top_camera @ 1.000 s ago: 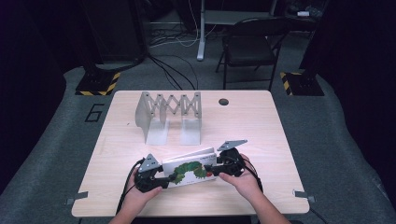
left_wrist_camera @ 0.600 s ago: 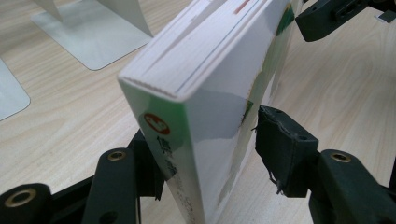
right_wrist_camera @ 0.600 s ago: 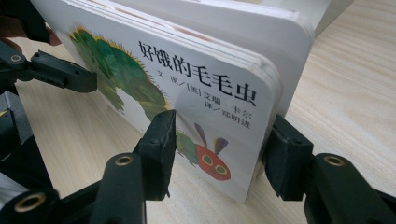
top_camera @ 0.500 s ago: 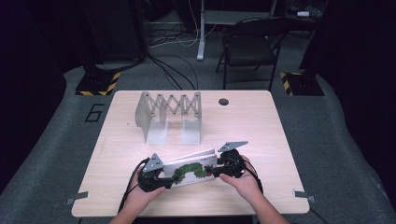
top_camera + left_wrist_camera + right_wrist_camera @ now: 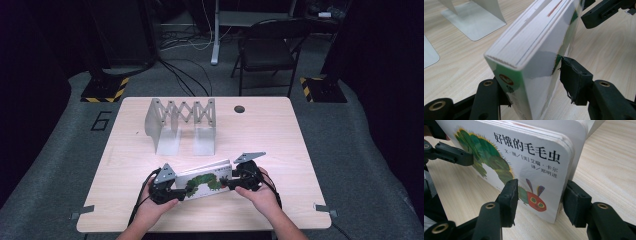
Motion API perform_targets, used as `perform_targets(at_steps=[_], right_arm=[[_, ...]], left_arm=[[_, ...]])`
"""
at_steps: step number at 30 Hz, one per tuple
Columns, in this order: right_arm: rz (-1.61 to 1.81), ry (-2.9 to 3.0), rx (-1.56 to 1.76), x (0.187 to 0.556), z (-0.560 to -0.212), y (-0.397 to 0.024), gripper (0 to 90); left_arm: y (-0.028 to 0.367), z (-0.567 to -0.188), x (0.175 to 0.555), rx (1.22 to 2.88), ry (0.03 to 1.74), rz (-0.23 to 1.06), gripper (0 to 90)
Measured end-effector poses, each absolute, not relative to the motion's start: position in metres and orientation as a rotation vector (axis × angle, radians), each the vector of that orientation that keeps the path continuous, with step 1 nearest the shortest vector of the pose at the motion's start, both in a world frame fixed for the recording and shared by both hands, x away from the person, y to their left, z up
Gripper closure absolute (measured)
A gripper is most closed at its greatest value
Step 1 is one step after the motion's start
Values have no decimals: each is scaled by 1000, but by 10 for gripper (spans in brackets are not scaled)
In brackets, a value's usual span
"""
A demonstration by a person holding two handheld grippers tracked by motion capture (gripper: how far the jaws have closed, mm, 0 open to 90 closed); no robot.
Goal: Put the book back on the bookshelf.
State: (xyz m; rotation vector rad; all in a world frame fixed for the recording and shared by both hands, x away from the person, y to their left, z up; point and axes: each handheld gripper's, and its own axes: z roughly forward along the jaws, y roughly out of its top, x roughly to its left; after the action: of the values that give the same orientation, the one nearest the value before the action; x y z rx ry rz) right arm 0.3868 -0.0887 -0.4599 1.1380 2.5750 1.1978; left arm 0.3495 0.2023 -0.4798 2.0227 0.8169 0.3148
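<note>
One board book [image 5: 206,180] with a green caterpillar on its cover stands tilted on its lower edge near the front of the table [image 5: 280,135], held between two tools. The left tool [image 5: 167,189] pinches the book's left end, the right tool [image 5: 239,179] its right end by the caterpillar's red head; both hands lie low at the table's near edge. Farther back stands one grey expanding book rack [image 5: 181,122].
</note>
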Motion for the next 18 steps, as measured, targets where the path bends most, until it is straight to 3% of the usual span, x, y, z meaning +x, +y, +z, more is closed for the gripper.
perform_targets(at_steps=[18], right_arm=[[1194, 2554, 1134, 387, -461, -88, 487]], left_arm=[[200, -477, 350, 2048, 818, 296, 501]])
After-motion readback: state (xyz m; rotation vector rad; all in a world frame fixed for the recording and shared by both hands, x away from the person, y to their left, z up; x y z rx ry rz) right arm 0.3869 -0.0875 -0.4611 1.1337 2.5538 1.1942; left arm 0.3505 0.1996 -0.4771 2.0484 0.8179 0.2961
